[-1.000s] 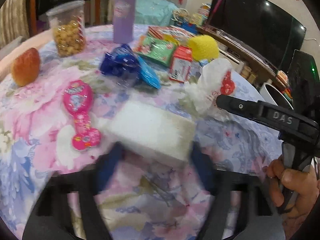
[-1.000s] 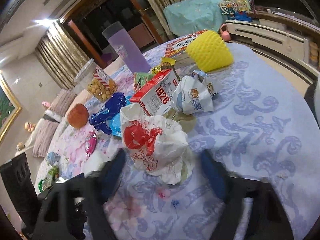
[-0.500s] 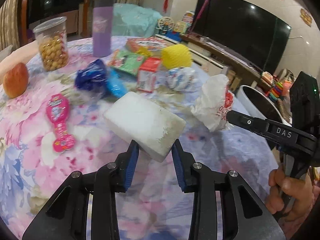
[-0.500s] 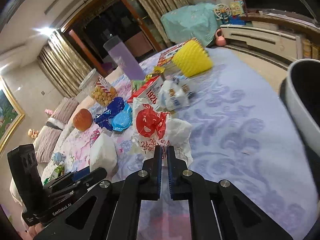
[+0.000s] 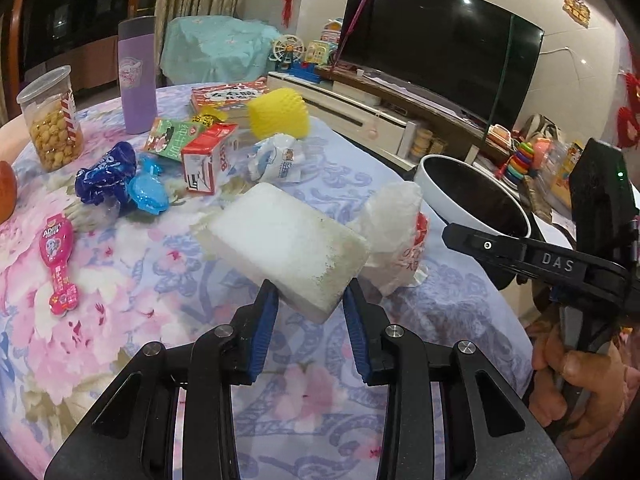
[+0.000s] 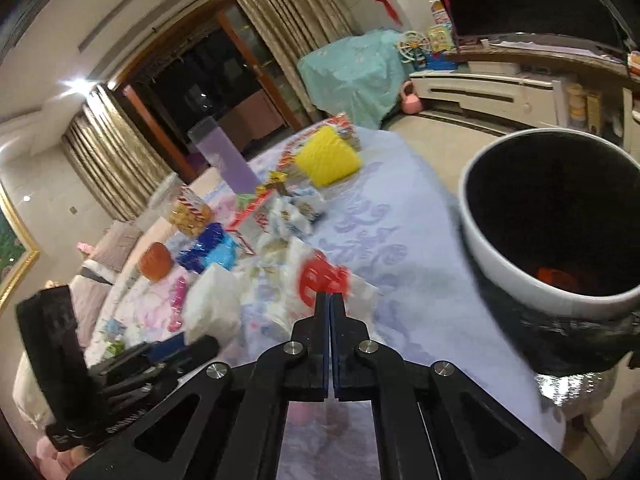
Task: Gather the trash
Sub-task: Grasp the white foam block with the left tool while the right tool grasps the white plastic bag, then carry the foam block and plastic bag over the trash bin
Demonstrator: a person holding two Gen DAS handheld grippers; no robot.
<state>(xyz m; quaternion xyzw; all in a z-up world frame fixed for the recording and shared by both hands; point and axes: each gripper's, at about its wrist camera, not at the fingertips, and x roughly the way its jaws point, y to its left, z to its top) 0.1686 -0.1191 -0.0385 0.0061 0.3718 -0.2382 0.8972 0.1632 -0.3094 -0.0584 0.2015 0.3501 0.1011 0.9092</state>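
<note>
My left gripper [image 5: 310, 300] is shut on a white foam block [image 5: 286, 242] and holds it above the flowered tablecloth [image 5: 120, 312]; the block also shows in the right wrist view [image 6: 212, 308]. My right gripper [image 6: 330, 300] is shut on a crumpled white plastic bag with red print [image 6: 320, 284], also in the left wrist view [image 5: 396, 240]. A white trash bin with a dark inside [image 6: 552, 220] stands just right of the table edge, also seen in the left wrist view [image 5: 476, 196].
On the table lie a blue wrapper [image 5: 106, 174], a red-white carton [image 5: 208, 158], a green packet [image 5: 170, 138], a white wrapper [image 5: 276, 158], a yellow foam net [image 5: 280, 114], a pink toy [image 5: 58, 264], a snack jar [image 5: 50, 120] and a purple tumbler [image 5: 136, 76].
Both grippers closed: the left on the foam block, the right on the plastic bag. Both lifted their loads and swung right toward the bin, which came into view.
</note>
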